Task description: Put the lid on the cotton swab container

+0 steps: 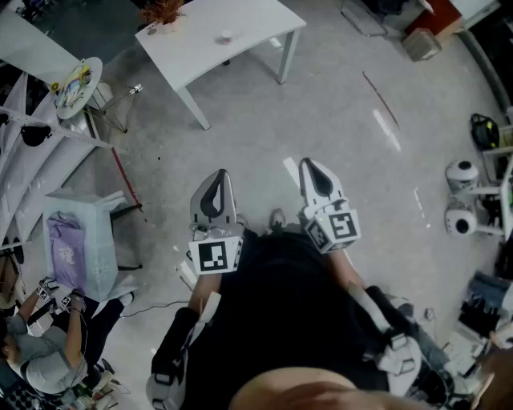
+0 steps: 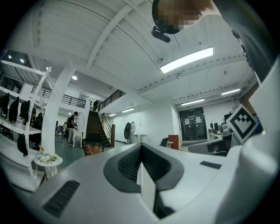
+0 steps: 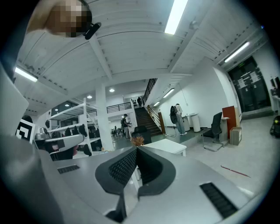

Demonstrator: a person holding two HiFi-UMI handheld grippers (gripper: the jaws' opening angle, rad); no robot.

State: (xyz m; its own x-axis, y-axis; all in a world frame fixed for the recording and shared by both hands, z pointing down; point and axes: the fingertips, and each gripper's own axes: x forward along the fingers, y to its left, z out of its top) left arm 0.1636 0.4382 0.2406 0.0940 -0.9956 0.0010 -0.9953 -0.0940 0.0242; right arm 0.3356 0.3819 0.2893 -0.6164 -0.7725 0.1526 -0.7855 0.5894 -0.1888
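Grey floor (image 1: 321,104) lies under the left gripper (image 1: 217,178) and the right gripper (image 1: 314,166), both with jaws pressed together and empty, well apart from the white table (image 1: 240,32)

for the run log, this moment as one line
left hand-held gripper: shut, empty | right hand-held gripper: shut, empty | white table: ahead, not reached

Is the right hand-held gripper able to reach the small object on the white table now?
Probably not: the right hand-held gripper sits close to the body, and floor separates it from the table. Nothing blocks the way there.
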